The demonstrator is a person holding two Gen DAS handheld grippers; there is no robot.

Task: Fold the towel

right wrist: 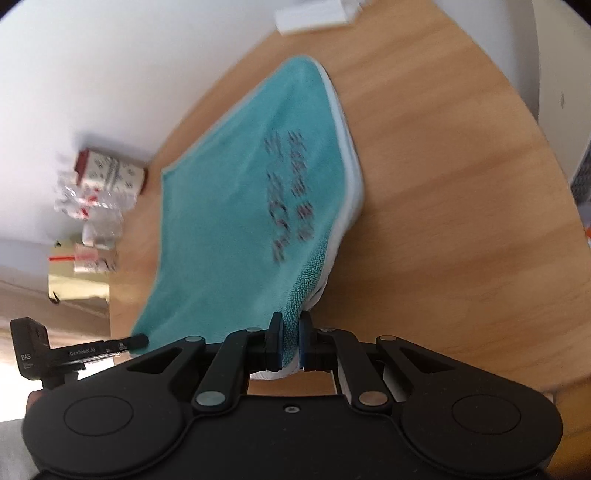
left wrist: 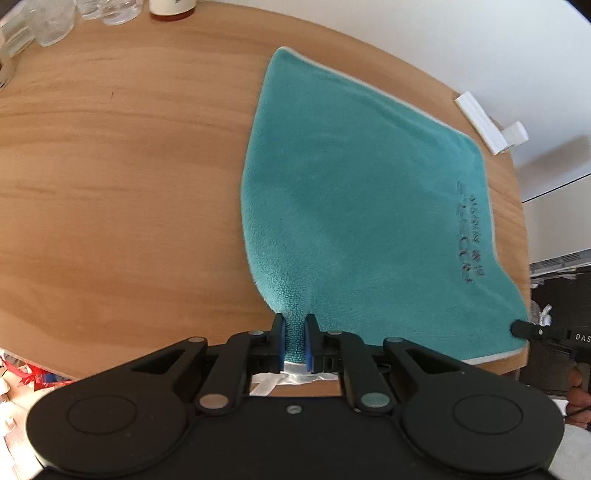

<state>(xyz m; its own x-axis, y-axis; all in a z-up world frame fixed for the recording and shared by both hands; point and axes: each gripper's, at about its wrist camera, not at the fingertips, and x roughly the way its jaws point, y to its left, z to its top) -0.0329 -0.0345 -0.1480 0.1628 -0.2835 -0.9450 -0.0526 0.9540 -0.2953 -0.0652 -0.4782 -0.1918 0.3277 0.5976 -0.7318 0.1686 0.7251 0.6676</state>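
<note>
A teal towel (left wrist: 354,206) with a pale hem and dark lettering lies spread on the round wooden table (left wrist: 122,177). My left gripper (left wrist: 294,341) is shut on its near left corner, the cloth bunched between the blue pads. In the right wrist view the same towel (right wrist: 240,206) slopes up from the table toward me. My right gripper (right wrist: 290,341) is shut on its other near corner, where two hemmed layers meet. The right gripper's tip (left wrist: 522,328) shows at the towel's right corner in the left wrist view.
Clear glasses (left wrist: 51,22) and a bottle (left wrist: 171,9) stand at the table's far left edge. A white plastic part (left wrist: 487,123) lies at the far right edge. Wrapped packets and a patterned box (right wrist: 107,177) sit beyond the towel. The white wall is close behind.
</note>
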